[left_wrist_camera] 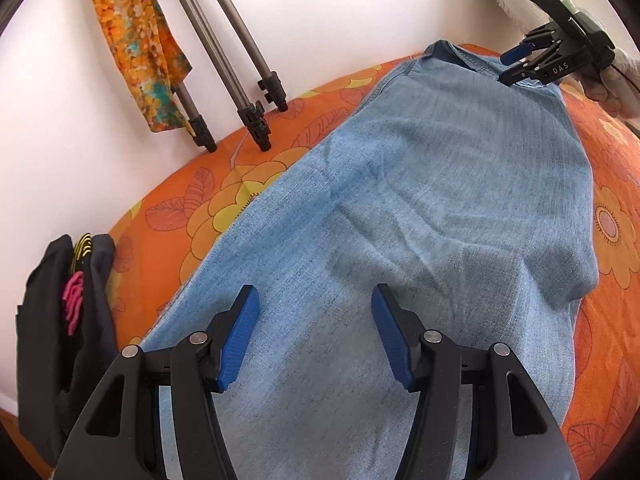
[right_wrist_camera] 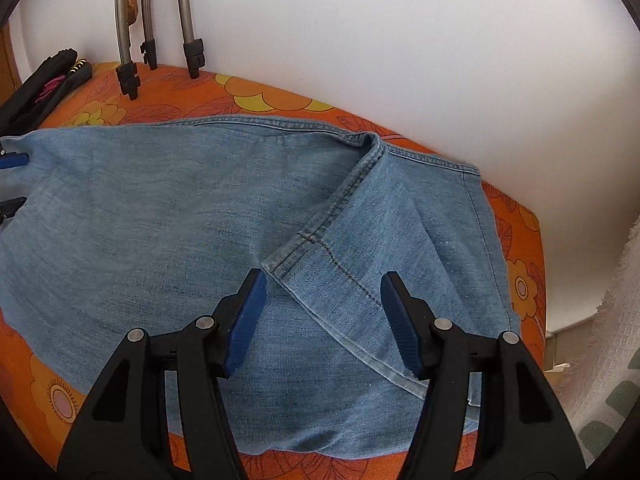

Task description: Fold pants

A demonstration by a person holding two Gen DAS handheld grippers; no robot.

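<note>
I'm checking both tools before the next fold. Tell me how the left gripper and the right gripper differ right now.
The left gripper hovers over plain, seamless denim of the jeans; the right gripper hovers over a stitched hem corner folded across them. In the left wrist view, the right gripper sits at the jeans' far end, while the left works the near end. Both are open, holding nothing, with blue-padded fingers.

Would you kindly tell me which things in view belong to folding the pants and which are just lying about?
Belonging to the job:
- jeans, spread on the orange floral cover
- left claw, open
- right claw, open

Lying about:
- tripod legs
- orange patterned scarf
- black bag
- white towel
</note>
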